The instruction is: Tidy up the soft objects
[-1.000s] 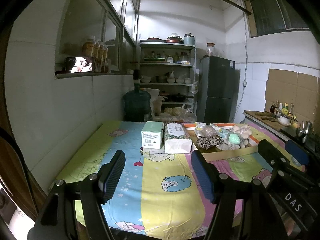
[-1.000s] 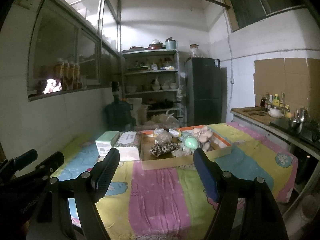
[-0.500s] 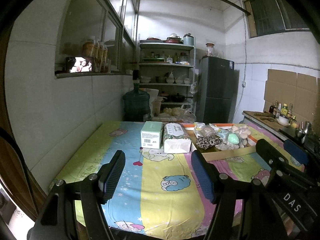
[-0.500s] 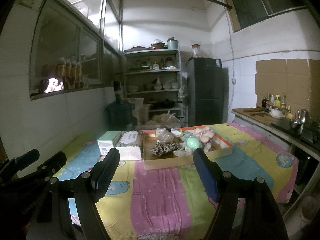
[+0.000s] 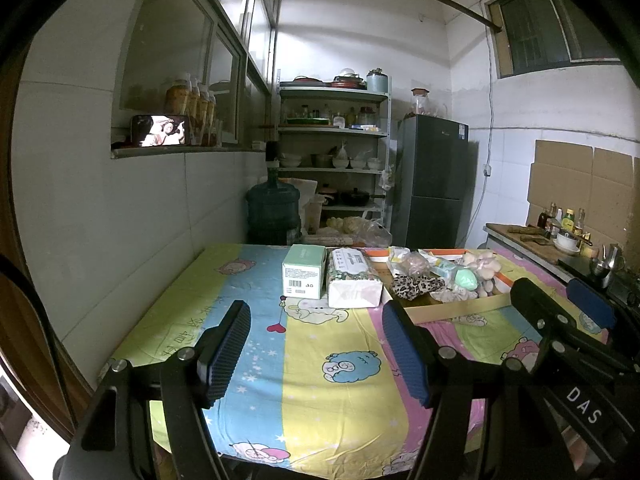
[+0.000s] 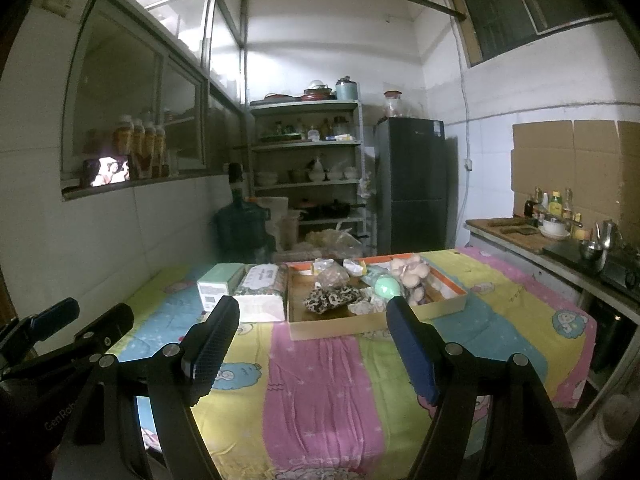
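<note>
A shallow cardboard tray [image 6: 372, 322] [image 5: 460, 309] on the cartoon-print tablecloth holds soft items: a leopard-print cloth [image 6: 330, 298] [image 5: 416, 285], a mint green ball [image 6: 386, 286] [image 5: 467, 279], pale pink plush pieces [image 6: 412, 272] and small packets. Left of the tray lie a floral tissue pack [image 6: 260, 290] [image 5: 353, 280] and a mint green box [image 6: 218, 282] [image 5: 303, 274]. My left gripper [image 5: 316, 346] stands open over the near table, nothing between its fingers. My right gripper [image 6: 312, 342] is open too, well short of the tray and empty.
A wall runs along the table's left side. Behind the table stand a water jug [image 5: 273, 210], a shelf of dishes [image 5: 334, 152] and a dark fridge [image 5: 434, 184]. A counter [image 6: 532, 240] with bottles and bowls runs along the right.
</note>
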Motion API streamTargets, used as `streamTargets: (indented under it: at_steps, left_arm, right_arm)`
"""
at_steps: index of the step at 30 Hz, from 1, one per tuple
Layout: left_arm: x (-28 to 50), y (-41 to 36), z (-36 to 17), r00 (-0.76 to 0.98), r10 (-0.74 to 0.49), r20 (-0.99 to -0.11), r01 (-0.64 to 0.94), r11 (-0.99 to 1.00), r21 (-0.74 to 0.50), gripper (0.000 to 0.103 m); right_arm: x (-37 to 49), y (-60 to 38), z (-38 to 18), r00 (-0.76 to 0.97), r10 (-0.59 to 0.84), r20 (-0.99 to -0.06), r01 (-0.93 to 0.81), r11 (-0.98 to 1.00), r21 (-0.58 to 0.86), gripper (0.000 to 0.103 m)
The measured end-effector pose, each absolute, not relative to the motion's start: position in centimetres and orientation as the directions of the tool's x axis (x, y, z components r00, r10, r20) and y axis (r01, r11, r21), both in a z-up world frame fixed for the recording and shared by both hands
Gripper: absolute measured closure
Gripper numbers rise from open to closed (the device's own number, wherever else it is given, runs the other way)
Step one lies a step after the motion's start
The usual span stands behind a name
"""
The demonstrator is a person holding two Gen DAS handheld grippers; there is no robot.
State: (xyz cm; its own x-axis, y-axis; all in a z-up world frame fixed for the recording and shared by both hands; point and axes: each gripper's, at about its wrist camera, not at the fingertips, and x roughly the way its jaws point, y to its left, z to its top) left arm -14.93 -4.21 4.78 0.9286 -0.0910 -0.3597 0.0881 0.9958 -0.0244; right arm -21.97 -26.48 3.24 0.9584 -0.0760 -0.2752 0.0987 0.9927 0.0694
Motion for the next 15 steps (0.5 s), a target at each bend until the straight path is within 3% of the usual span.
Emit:
streamTargets:
  at_steps: [15]
  left_arm:
    - [-14.95, -4.2, 4.69, 0.929, -0.091, -0.358, 0.088, 0.996, -0.024, 0.034]
  right_arm:
    - [-21.93, -25.98, 3.67, 0.96, -0.074, -0.271, 0.095, 0.994, 0.063, 0.026]
